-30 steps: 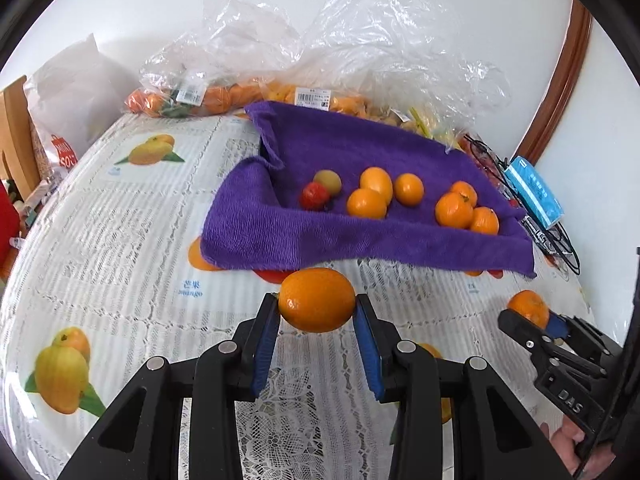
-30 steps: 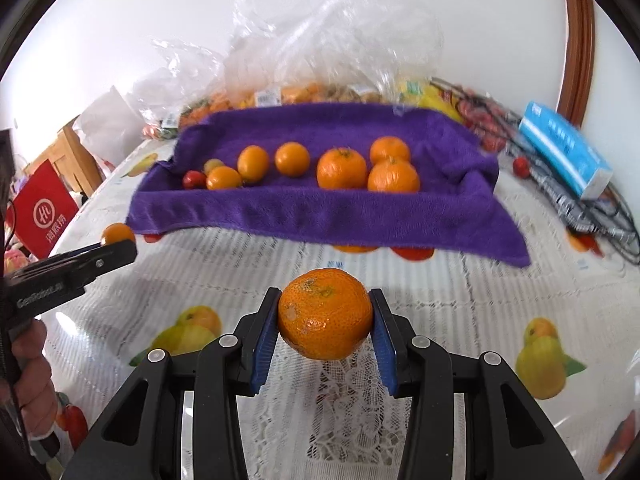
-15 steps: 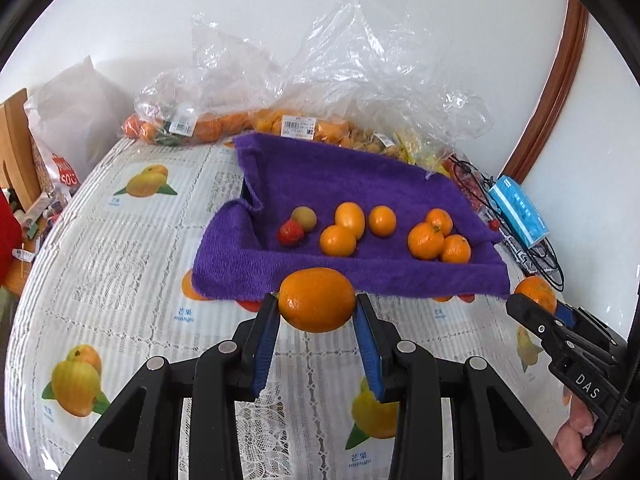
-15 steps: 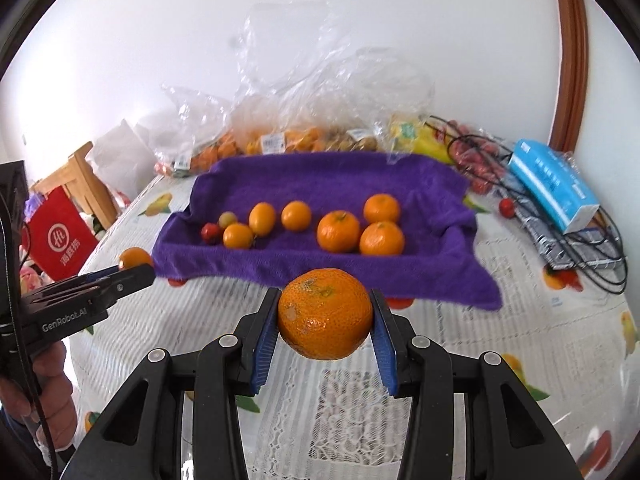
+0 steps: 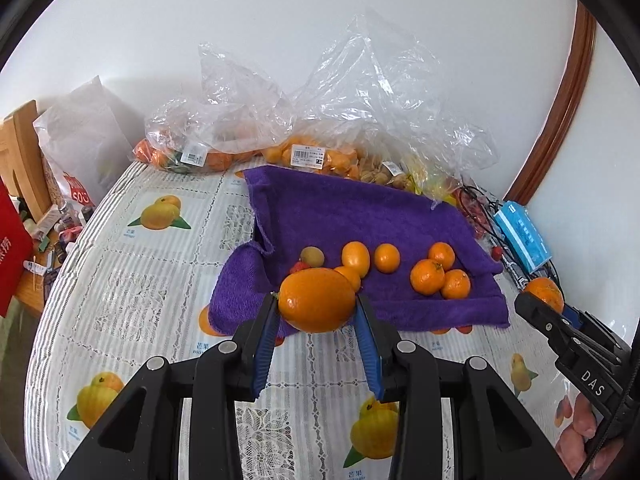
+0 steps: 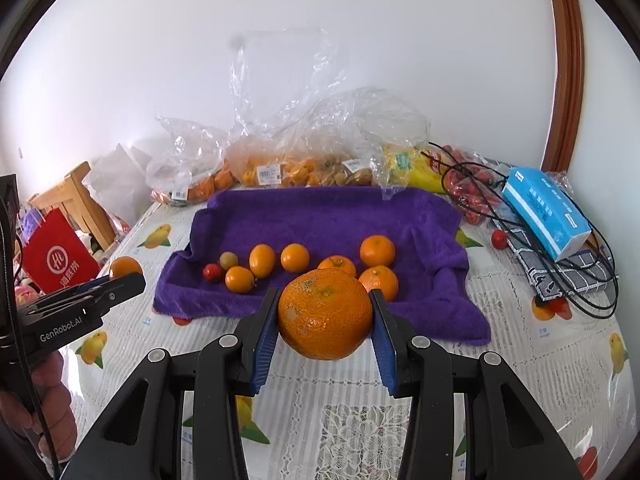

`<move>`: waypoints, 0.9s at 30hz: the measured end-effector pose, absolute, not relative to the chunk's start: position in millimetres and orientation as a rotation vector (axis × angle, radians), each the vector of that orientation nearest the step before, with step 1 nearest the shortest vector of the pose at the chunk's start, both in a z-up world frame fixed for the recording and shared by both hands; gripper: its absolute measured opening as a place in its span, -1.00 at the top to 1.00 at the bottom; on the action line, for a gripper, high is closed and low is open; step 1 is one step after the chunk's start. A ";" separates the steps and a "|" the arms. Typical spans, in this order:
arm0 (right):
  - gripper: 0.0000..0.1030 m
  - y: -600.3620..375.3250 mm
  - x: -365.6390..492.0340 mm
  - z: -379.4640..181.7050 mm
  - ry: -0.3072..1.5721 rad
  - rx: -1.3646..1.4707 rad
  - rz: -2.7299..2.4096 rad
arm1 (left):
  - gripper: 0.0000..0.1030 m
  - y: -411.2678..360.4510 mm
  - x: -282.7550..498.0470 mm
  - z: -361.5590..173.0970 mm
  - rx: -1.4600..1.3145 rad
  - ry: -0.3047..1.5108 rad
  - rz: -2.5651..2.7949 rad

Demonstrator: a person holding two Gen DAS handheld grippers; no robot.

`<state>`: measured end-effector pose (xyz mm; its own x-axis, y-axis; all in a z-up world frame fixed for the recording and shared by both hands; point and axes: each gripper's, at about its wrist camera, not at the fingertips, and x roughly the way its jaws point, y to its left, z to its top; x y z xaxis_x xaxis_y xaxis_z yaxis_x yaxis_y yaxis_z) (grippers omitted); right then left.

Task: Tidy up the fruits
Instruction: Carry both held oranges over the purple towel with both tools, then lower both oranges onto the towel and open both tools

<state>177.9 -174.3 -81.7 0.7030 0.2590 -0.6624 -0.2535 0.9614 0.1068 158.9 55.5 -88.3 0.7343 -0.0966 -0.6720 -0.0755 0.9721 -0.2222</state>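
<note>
The purple towel (image 6: 332, 220) is the biggest of the task's things: a soft cloth spread over the patterned table (image 6: 460, 380), its far edge rumpled up against the clear plastic bags of fruit (image 6: 288, 168), so anything round set on it should settle into the pile rather than roll. On it lie two loose groups, three mandarins (image 6: 377, 251) to the right and smaller oval orange fruits (image 6: 262, 260) with a tiny red one (image 6: 212, 272) to the left. The right gripper (image 6: 325, 320) is clamped on a large mandarin (image 6: 325, 314) held above the table in front of the towel; its pebbled, loose skin looks grippy but bruisable, so a hold across the widest part, as here, with mild pressure seems best. The left gripper (image 5: 316, 318) is closed likewise on a smoother oval orange fruit (image 5: 317, 299), firmer and slicker by the look of it, gripped across its long axis; it likely belongs with the ovals
</note>
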 end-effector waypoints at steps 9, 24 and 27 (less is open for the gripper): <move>0.16 -168.5 199.4 -65.5 0.739 0.006 0.268 | 0.31 58.4 182.9 -75.0 -0.219 0.740 -0.031; 0.16 -162.4 273.0 -71.9 0.736 0.046 0.241 | 0.31 72.7 249.7 -73.4 -0.194 0.740 -0.028; 0.16 -163.7 283.8 -76.3 0.744 0.054 0.239 | 0.31 73.1 260.9 -76.3 -0.199 0.742 -0.034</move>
